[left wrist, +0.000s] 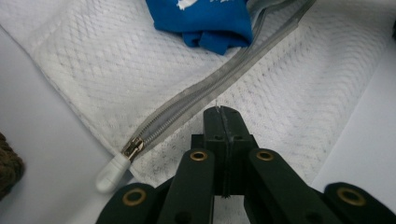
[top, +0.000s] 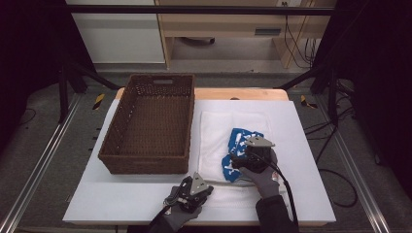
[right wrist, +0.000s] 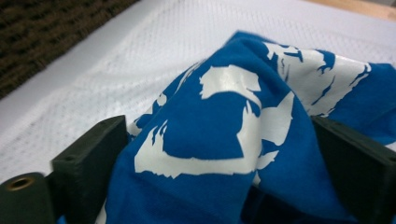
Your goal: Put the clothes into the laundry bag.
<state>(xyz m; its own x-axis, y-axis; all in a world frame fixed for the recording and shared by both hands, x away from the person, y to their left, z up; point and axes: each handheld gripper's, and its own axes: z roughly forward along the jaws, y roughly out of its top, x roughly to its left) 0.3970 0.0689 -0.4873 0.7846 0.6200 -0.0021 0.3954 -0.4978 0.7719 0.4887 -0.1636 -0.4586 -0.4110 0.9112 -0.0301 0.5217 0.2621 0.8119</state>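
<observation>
A blue garment (top: 240,138) with white print lies bunched on a white mesh zip bag (top: 214,131) spread on the table. My right gripper (top: 239,158) is down on the garment. In the right gripper view its jaws stand wide, and the blue cloth (right wrist: 224,93) fills the gap of the right gripper (right wrist: 224,154). My left gripper (top: 208,184) is at the bag's near edge. In the left gripper view the left gripper (left wrist: 222,112) is shut, pinching the mesh (left wrist: 116,60) just below the grey zipper (left wrist: 205,98). The white zip pull (left wrist: 112,172) lies to its left.
A brown woven basket (top: 145,167), with nothing in it, stands left of the bag on the white table mat (top: 301,145). Its dark weave (right wrist: 42,32) shows at the upper left of the right gripper view. The wooden table edge (top: 243,93) runs behind.
</observation>
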